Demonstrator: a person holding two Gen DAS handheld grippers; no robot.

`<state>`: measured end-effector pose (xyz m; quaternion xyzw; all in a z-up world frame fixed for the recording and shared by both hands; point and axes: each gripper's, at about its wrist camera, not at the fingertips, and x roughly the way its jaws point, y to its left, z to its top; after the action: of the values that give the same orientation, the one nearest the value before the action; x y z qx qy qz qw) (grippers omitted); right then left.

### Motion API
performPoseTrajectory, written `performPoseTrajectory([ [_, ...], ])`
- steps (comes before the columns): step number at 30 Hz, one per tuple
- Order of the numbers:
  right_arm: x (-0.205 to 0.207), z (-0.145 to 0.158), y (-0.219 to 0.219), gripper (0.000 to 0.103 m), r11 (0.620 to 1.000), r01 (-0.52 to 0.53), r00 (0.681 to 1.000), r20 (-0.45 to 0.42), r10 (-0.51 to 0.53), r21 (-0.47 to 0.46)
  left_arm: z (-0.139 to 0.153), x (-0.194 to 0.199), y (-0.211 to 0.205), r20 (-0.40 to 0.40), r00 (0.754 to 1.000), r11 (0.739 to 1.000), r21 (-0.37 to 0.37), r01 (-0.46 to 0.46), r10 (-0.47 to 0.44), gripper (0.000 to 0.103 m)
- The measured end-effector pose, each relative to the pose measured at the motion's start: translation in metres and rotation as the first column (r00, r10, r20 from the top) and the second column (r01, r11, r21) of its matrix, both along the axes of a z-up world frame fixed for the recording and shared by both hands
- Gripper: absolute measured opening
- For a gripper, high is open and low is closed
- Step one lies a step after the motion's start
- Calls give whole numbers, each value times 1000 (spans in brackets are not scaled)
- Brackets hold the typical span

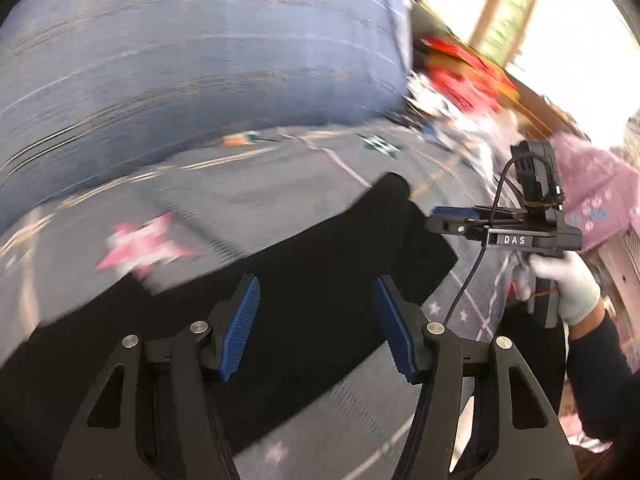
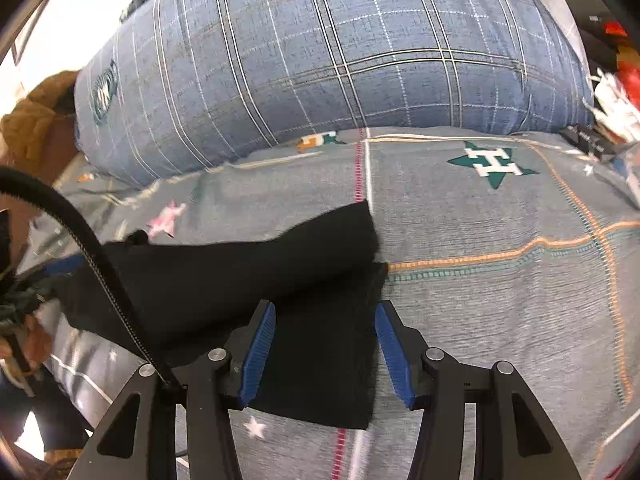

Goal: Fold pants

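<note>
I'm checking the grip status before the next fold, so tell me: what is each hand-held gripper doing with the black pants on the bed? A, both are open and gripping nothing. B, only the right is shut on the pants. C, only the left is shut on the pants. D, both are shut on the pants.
A: the left hand-held gripper and the right hand-held gripper both show blue pads spread apart over the black pants, with no cloth pinched between them.

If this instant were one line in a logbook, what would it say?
step: folding | black fabric pants: partly folded on grey star-print bedsheet | left gripper: jaws open, empty | right gripper: jaws open, empty
</note>
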<state>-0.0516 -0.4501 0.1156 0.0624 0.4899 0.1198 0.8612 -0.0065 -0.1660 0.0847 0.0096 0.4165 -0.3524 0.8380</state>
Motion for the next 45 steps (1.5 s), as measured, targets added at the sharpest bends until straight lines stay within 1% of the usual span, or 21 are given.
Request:
performPoseTrajectory([
  [3, -2, -4, -1, 50, 999, 7, 1000, 11, -7, 49, -9, 24, -31, -40, 997, 997, 27, 73, -72, 59],
  [6, 2, -8, 1, 50, 996, -11, 1000, 16, 9, 87, -20, 44, -54, -56, 994, 993, 72, 94, -90, 59],
  [10, 5, -13, -1, 50, 997, -31, 999, 24, 29, 75, -40, 66, -74, -94, 988, 978, 159, 138, -124, 59],
  [12, 6, -18, -4, 50, 994, -21, 1000, 19, 19, 107, -48, 73, -81, -103, 986, 968, 204, 146, -127, 59],
  [14, 7, -21, -7, 50, 990, -19, 1000, 15, 17, 139, -56, 79, -85, -119, 984, 960, 230, 159, -134, 59],
  [15, 6, -22, -7, 50, 989, -24, 1000, 16, 22, 144, -56, 79, -85, -105, 985, 964, 218, 154, -134, 56],
  [16, 6, -22, -6, 50, 990, -29, 999, 18, 27, 141, -55, 79, -85, -91, 985, 965, 207, 160, -144, 37],
  [17, 7, -22, -6, 50, 990, -32, 999, 22, 30, 137, -54, 79, -86, -93, 983, 963, 205, 174, -158, 27],
  [18, 7, -21, -6, 50, 990, -36, 999, 27, 33, 134, -50, 77, -86, -81, 982, 964, 193, 183, -170, 10],
  [20, 8, -21, -6, 50, 990, -35, 999, 35, 31, 137, -43, 75, -81, -44, 986, 971, 169, 168, -163, 7],
  [22, 9, -19, -4, 51, 989, -39, 998, 46, 33, 145, -41, 78, -71, -47, 990, 981, 131, 141, -136, 5],
  [24, 11, -16, 1, 54, 990, -49, 998, 50, 42, 134, -39, 88, -50, -66, 996, 994, 87, 71, -65, 5],
  [25, 12, -16, 3, 59, 991, -54, 998, 51, 47, 126, -40, 94, -38, -72, 997, 997, 77, 23, -18, 5],
  [26, 13, -15, 5, 62, 991, -62, 997, 50, 56, 121, -42, 101, -27, -85, 996, 997, 71, -24, 30, 5],
  [29, 22, -16, 14, 62, 992, -75, 997, 25, 72, 106, -54, 113, 2, -153, 983, 994, 39, -100, 105, 5],
  [31, 32, -18, 20, 62, 993, -79, 997, 13, 78, 89, -58, 112, 8, -162, 980, 993, 45, -112, 118, 5],
  [34, 51, -22, 29, 62, 993, -85, 996, 1, 85, 78, -59, 108, 11, -149, 981, 991, 52, -120, 127, 5],
  [39, 86, -39, 30, 62, 1000, -4, 999, -51, 5, 10, -63, 108, 10, -146, 981, 991, 59, -119, 127, 5],
  [43, 104, -49, 29, 62, 1000, -8, 1000, -20, 8, 26, -64, 109, 9, -147, 981, 992, 54, -117, 124, 5],
  [44, 106, -50, 30, 58, 999, -20, 1000, -5, 21, 25, -64, 110, 8, -145, 981, 991, 56, -118, 125, 5],
  [45, 109, -53, 32, 51, 999, -36, 999, 3, 36, 23, -64, 109, 7, -141, 982, 991, 59, -119, 126, 5],
])
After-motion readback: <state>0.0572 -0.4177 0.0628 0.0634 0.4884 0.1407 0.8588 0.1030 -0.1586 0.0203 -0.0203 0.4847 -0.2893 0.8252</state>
